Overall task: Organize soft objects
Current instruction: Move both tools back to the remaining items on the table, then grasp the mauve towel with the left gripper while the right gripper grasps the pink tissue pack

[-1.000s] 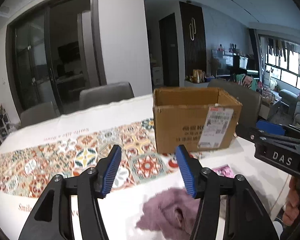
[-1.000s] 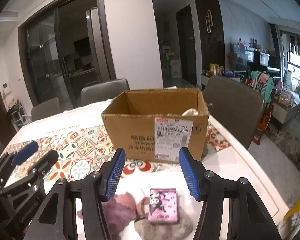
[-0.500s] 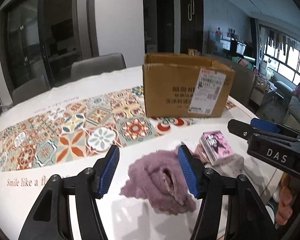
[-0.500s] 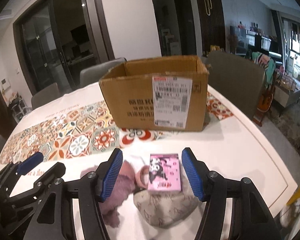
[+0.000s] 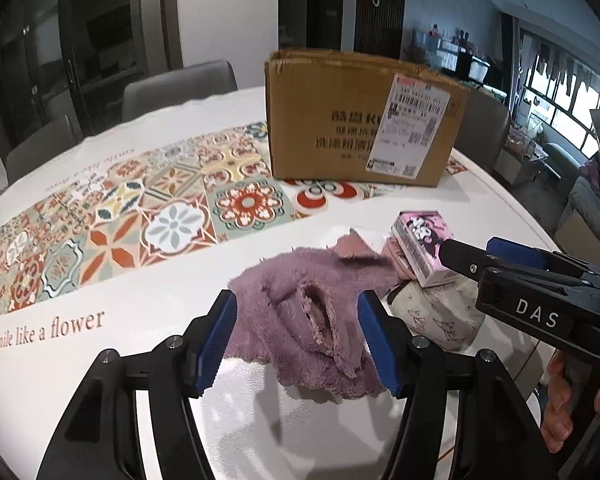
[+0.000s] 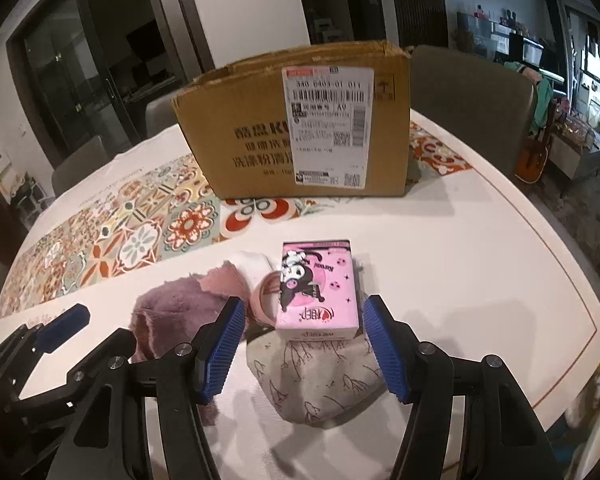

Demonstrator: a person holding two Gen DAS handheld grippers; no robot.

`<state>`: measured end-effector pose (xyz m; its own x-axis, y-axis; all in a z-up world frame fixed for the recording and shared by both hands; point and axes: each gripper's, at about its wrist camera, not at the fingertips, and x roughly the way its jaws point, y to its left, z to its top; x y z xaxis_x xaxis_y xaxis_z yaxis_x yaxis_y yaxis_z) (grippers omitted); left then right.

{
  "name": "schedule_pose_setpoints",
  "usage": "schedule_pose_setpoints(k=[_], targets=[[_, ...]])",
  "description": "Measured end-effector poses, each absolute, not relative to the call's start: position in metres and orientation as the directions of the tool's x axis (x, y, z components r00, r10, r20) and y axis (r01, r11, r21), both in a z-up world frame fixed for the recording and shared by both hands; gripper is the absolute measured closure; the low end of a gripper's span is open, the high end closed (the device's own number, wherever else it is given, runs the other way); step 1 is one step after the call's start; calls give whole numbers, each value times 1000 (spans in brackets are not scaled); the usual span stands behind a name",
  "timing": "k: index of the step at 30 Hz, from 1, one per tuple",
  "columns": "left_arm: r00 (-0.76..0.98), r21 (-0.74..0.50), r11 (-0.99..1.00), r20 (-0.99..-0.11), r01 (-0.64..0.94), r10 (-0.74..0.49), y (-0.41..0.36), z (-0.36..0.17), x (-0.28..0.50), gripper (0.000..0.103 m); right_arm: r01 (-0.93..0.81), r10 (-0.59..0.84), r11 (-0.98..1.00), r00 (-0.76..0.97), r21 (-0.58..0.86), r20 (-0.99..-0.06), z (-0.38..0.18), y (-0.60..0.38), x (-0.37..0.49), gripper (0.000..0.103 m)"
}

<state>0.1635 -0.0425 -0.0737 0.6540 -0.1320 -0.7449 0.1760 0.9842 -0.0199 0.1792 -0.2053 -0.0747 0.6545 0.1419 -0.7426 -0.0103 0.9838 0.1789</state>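
I've got L hand-held gripper [image 5: 298,336] spread over fuzzy purple cloth [image 5: 300,312] on white worktop [image 5: 148,304]; R hand-held gripper [image 6: 304,346] spread astride pink cartoon tissue pack [image 6: 318,284], untouched, atop grey patterned pouch [image 6: 320,380].

Cardboard box [image 6: 300,128]: interior hidden behind its near wall in both views; printed lettering partly covered by the shipping label [image 6: 328,128]. Grey patterned cloth [image 6: 320,376]: upper part hidden under the pink carton [image 6: 318,288], and a pink ring-shaped item [image 6: 266,296] beside the carton partly covered, kind unclear. Purple fleece cloth [image 5: 300,316]: right edge hidden behind a gripper finger [image 5: 376,344].
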Motion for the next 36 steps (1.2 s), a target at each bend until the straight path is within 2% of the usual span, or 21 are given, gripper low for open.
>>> schedule_pose_setpoints(k=[21,31,33,36], targets=[[569,-40,987,-813,157,-124,-44,-116,190,42,16,133,984,585,176,-800,-110,-204,205,40],[556,-62,982,-818,176,-151,-45,-122,194,75,18,114,988,589,154,-800,-113,-204,208,43],[559,-65,982,-815,179,-156,-44,-122,193,80,18,116,988,590,156,-799,-113,-203,207,49],[566,-68,981,-809,181,-160,-44,-119,193,82,21,115,987,591,157,-798,-114,-204,206,49]])
